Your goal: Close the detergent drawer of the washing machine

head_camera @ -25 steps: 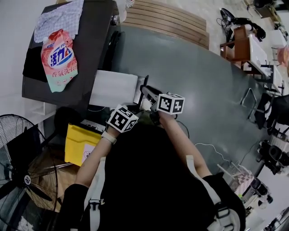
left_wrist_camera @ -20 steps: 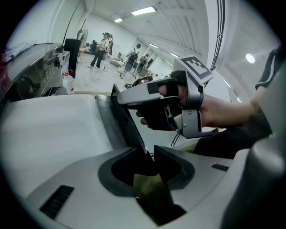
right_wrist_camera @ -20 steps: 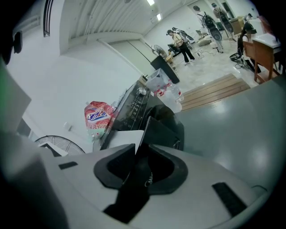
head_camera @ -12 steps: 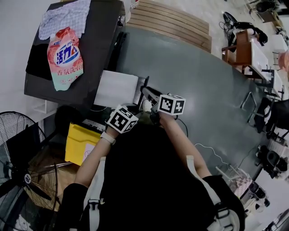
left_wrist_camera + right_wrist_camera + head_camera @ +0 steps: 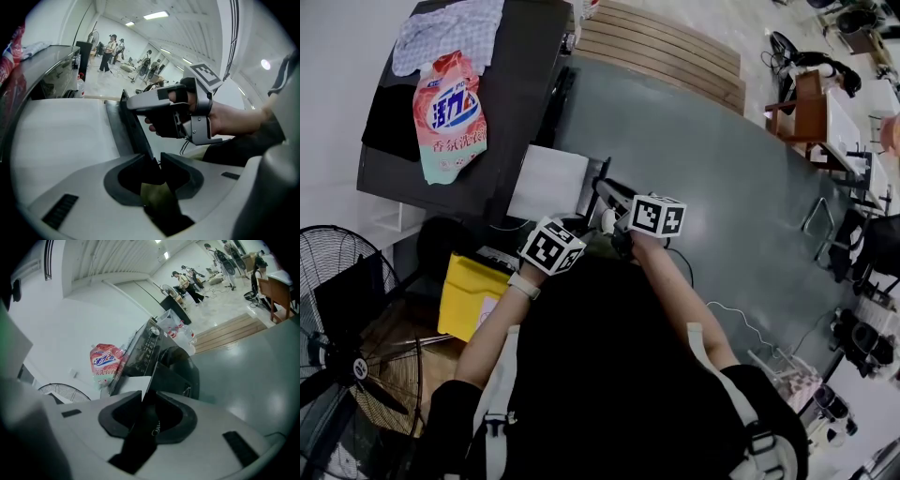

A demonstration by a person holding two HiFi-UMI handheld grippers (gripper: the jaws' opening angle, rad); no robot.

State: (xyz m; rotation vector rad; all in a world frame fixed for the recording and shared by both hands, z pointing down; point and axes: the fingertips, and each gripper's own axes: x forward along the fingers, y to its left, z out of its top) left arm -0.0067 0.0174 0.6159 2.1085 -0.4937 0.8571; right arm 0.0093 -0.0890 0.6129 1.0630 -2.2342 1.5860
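Observation:
The white detergent drawer (image 5: 548, 183) sticks out of the dark washing machine (image 5: 520, 84), and its dark front panel (image 5: 592, 190) faces me. My right gripper (image 5: 600, 187) is shut on the panel's upper edge (image 5: 149, 380). My left gripper (image 5: 580, 223) grips lower on the same panel (image 5: 136, 131). Its jaws have just been closing, with the panel's edge between the pads. In the left gripper view the right gripper (image 5: 130, 104) shows in a hand, clamped on the panel's top. The left gripper's pads (image 5: 154, 165) and the right gripper's pads (image 5: 146, 399) each straddle the thin panel.
A pink detergent bag (image 5: 450, 117) and a crumpled cloth (image 5: 450, 33) lie on the machine's top. A yellow box (image 5: 473, 295) and a standing fan (image 5: 347, 328) are at the left. A wooden step (image 5: 666, 47) and furniture (image 5: 811, 103) border the grey floor.
Both grippers have moved with the front panel toward the machine. Less of the white drawer shows outside the machine than before.

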